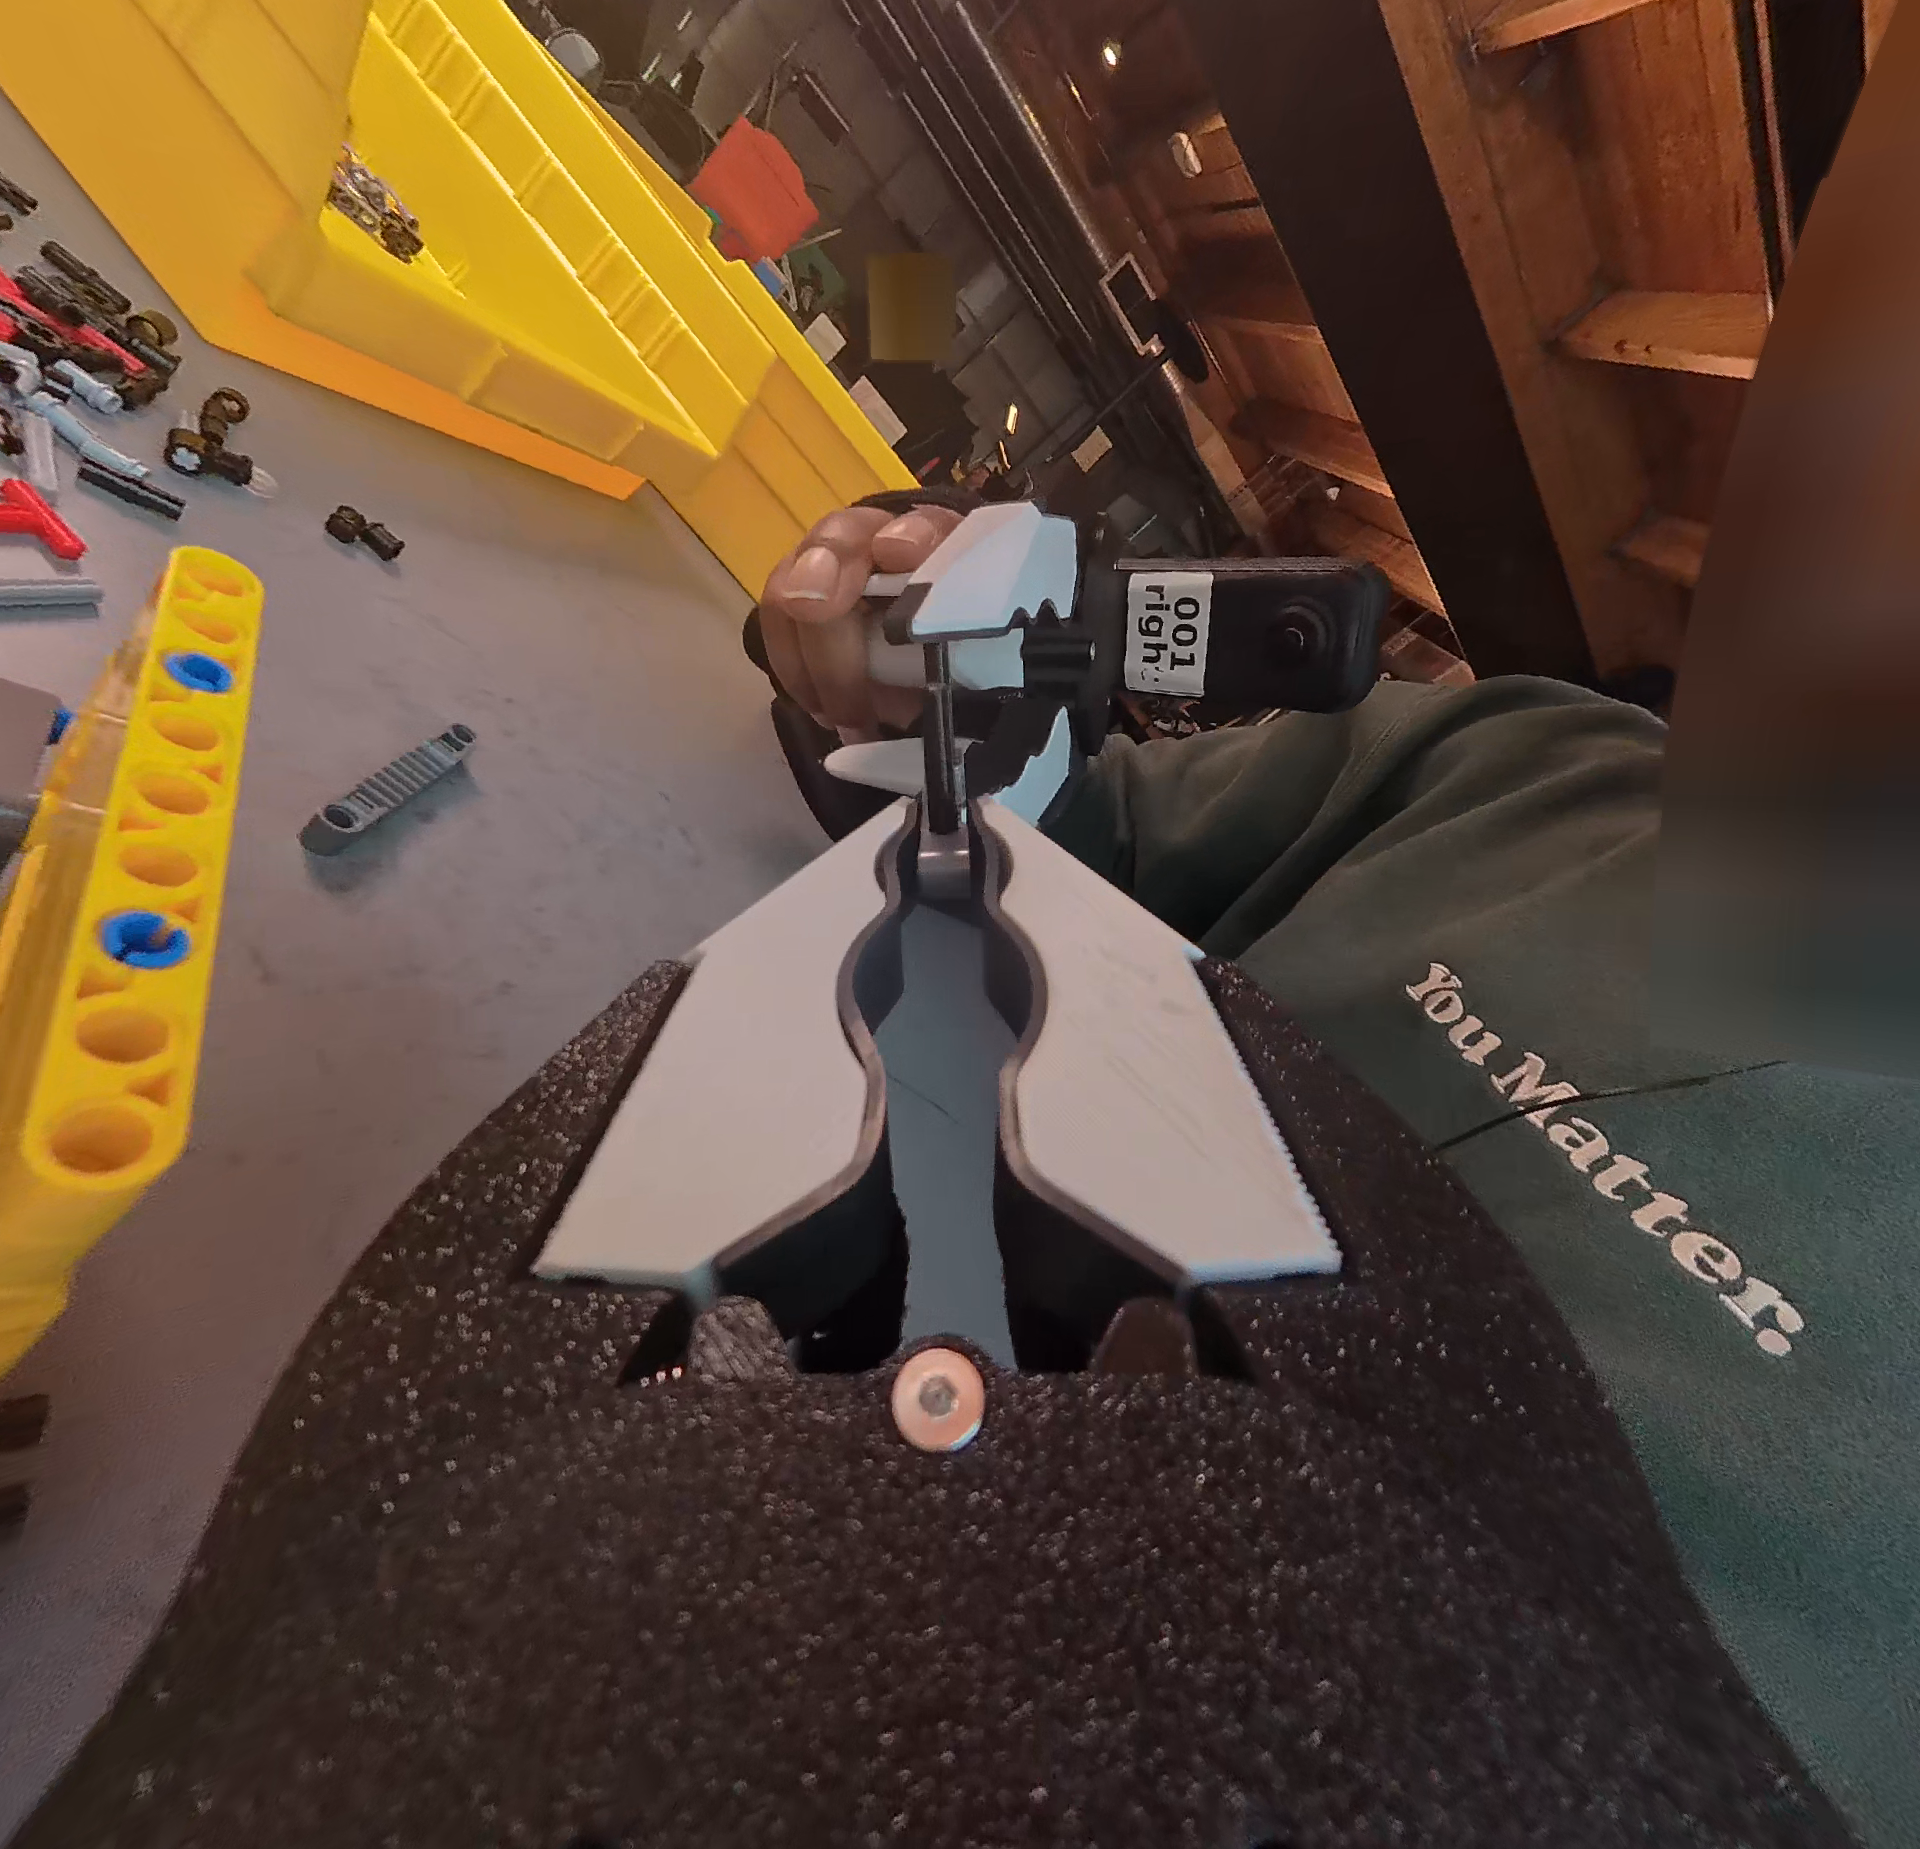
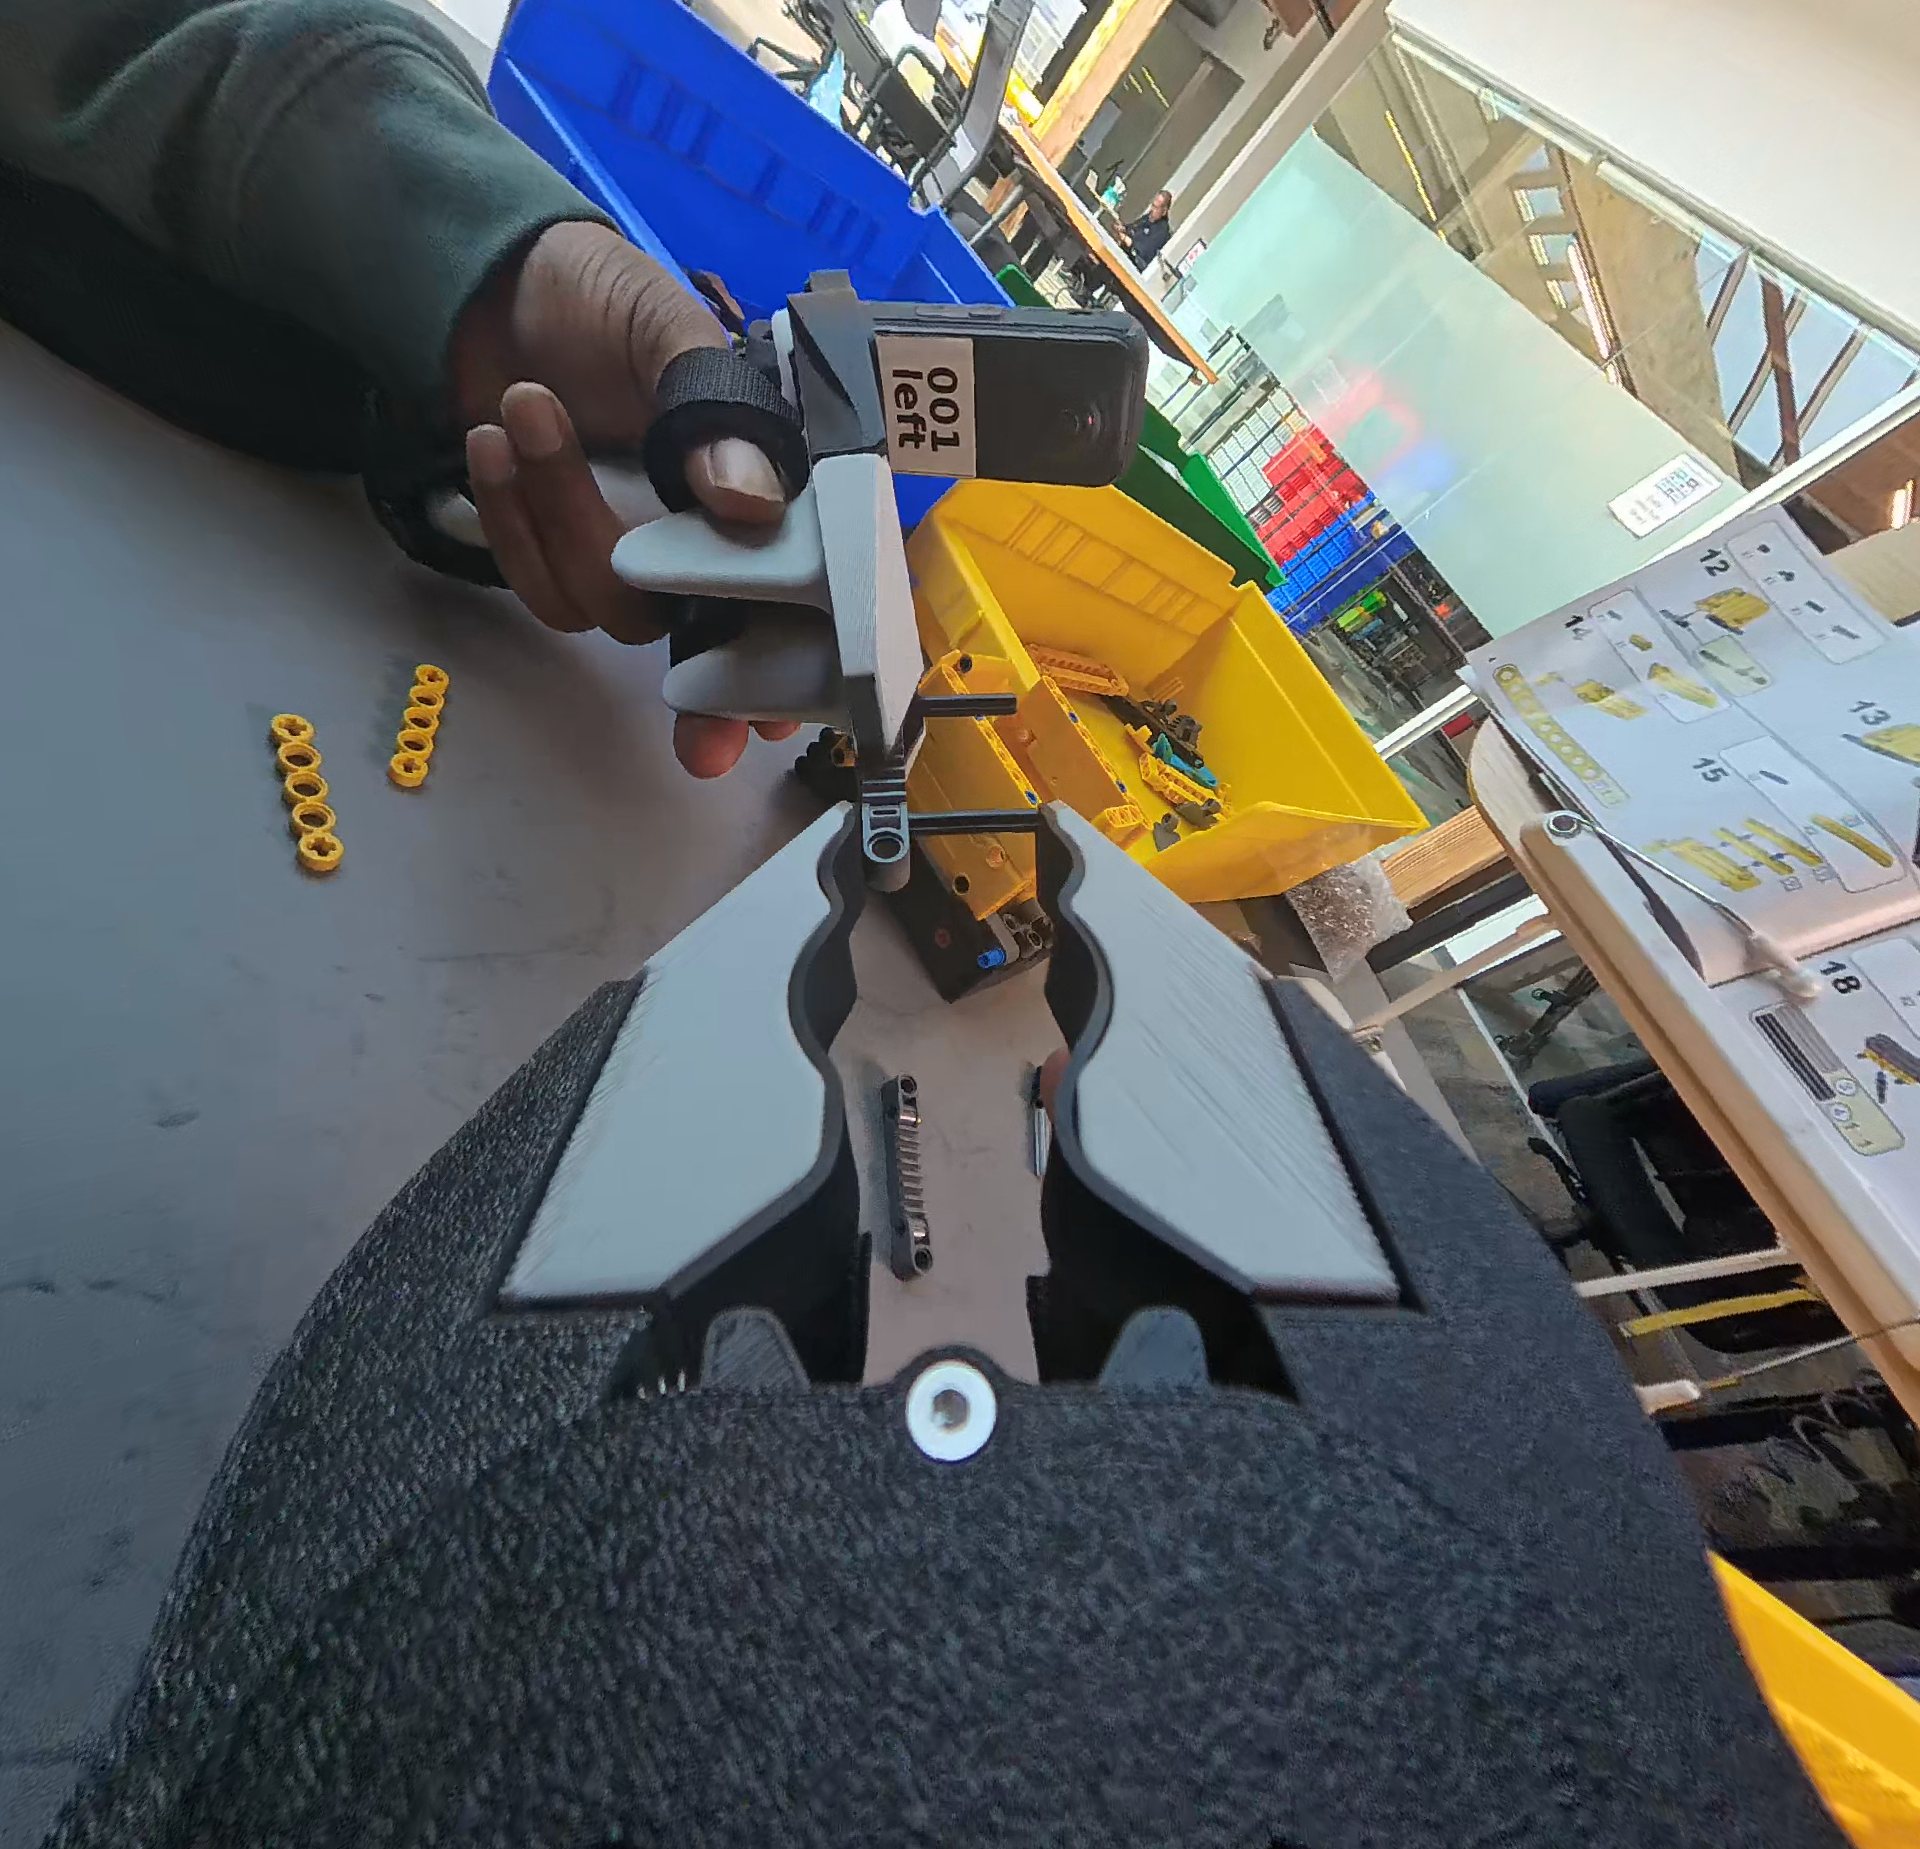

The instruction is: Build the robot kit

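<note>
Right now my left gripper (image 1: pixel 943 835) is squeezed shut on a small grey connector (image 1: pixel 943 869), up in the air above the desk (image 1: pixel 540 656). A thin black axle (image 1: pixel 938 739) sticks out of that connector. My right gripper (image 2: pixel 951 831) is only a little bit open, and the axle lies across the gap, touching one finger while the connector touches the other. Near by on the desk lie a long yellow beam (image 1: pixel 135 864) and a flat grey beam (image 1: pixel 390 786). A yellow bin (image 2: pixel 1278 656) of parts and a paper building guide (image 2: pixel 1714 760) sit farther off.
</note>
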Motion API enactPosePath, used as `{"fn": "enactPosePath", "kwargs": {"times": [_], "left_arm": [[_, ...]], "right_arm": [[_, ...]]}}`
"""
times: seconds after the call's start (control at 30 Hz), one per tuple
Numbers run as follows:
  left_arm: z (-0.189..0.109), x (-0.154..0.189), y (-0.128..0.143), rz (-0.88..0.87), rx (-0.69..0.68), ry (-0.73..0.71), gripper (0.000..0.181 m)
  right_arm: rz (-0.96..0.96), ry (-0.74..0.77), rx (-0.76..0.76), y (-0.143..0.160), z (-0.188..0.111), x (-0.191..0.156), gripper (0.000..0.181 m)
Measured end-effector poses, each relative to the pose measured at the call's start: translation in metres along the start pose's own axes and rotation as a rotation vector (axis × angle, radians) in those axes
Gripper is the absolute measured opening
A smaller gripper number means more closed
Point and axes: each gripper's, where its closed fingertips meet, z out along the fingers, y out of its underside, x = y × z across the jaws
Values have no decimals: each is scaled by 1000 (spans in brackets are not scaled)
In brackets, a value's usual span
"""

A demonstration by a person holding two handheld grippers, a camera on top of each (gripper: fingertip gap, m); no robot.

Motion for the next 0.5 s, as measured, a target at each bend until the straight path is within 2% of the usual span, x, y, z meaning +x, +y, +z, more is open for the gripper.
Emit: {"fn": "enactPosePath", "kwargs": {"times": [0.23,0.5], "left_arm": [[-5,-3,-3,-75,15,13,5],[-6,-2,-7,-107,47,22,5]], "right_arm": [[9,-74,3,1,-3,-10,33],[80,-75,9,0,-1,-7,32]]}}
